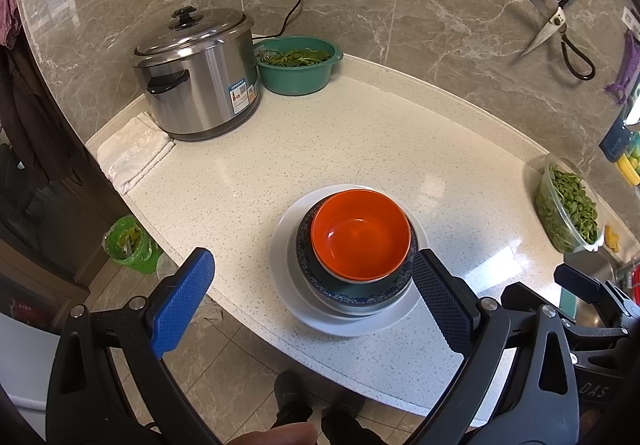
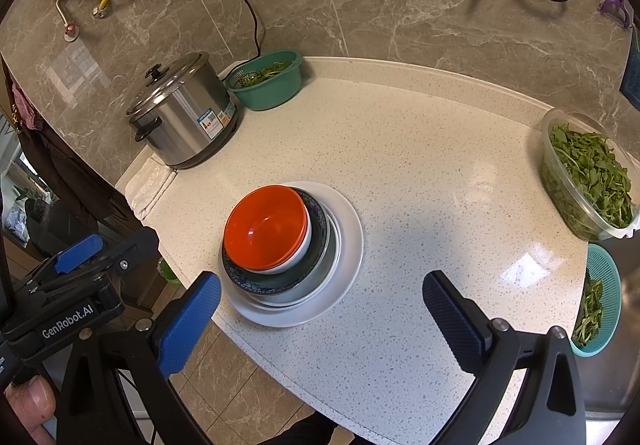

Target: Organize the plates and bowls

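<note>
An orange bowl (image 1: 360, 233) (image 2: 266, 225) is nested in a dark blue patterned bowl (image 1: 360, 291) (image 2: 316, 245), and both rest on a white plate (image 1: 288, 285) (image 2: 348, 241) near the counter's front edge. My left gripper (image 1: 316, 293) is open and holds nothing; it hangs just in front of the stack, and its right finger (image 1: 440, 297) is close beside the dark bowl. My right gripper (image 2: 320, 309) is also open and empty, low over the counter to the stack's right front. The left gripper (image 2: 80, 277) shows at the left edge of the right wrist view.
A steel rice cooker (image 1: 200, 73) and a teal basin of greens (image 1: 298, 63) stand at the back left, with a folded cloth (image 1: 132, 151) beside them. A clear tub of greens (image 2: 588, 173) and a teal colander (image 2: 600, 297) sit right. Scissors (image 1: 560, 21) hang on the wall.
</note>
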Demonstrator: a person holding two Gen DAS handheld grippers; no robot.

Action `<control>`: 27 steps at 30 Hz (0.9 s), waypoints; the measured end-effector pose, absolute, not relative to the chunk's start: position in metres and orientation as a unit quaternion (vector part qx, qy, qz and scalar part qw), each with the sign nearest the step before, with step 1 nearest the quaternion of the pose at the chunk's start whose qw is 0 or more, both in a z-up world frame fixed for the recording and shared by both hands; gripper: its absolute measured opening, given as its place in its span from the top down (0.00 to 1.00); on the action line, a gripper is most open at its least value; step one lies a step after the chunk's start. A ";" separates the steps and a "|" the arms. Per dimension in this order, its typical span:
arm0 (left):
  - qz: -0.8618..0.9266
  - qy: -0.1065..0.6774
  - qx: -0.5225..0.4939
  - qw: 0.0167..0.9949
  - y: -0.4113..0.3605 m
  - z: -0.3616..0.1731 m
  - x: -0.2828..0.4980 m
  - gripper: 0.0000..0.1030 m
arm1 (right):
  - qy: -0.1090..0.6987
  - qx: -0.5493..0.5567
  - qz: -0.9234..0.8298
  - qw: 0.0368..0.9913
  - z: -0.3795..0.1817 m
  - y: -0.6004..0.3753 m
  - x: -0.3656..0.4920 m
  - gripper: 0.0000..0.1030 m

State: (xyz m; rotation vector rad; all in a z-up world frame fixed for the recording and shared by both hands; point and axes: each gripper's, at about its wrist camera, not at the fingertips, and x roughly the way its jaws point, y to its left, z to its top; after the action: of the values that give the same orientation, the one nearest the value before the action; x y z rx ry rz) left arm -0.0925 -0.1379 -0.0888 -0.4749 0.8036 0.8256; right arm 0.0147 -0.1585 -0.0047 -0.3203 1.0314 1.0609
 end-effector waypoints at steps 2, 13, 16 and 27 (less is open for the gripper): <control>0.387 0.376 -0.222 0.812 -0.137 -0.089 -0.093 0.03 | 0.468 -0.145 0.481 0.727 -0.007 -0.158 0.014 0.00; 0.386 0.377 -0.222 0.813 -0.136 -0.090 -0.092 0.03 | 0.469 -0.145 0.481 0.726 -0.008 -0.158 0.014 0.00; 0.385 0.376 -0.222 0.813 -0.135 -0.090 -0.091 0.03 | 0.471 -0.144 0.481 0.725 -0.011 -0.158 0.014 0.00; 0.379 0.372 -0.217 0.819 -0.138 -0.090 -0.084 0.03 | 0.475 -0.143 0.481 0.723 -0.014 -0.158 0.015 0.00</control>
State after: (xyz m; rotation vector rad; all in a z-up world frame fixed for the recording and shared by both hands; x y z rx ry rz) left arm -0.0839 -0.1375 -0.0904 -0.4617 0.7930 0.8073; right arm 0.0149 -0.1578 -0.0139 -0.3151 1.0491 1.0625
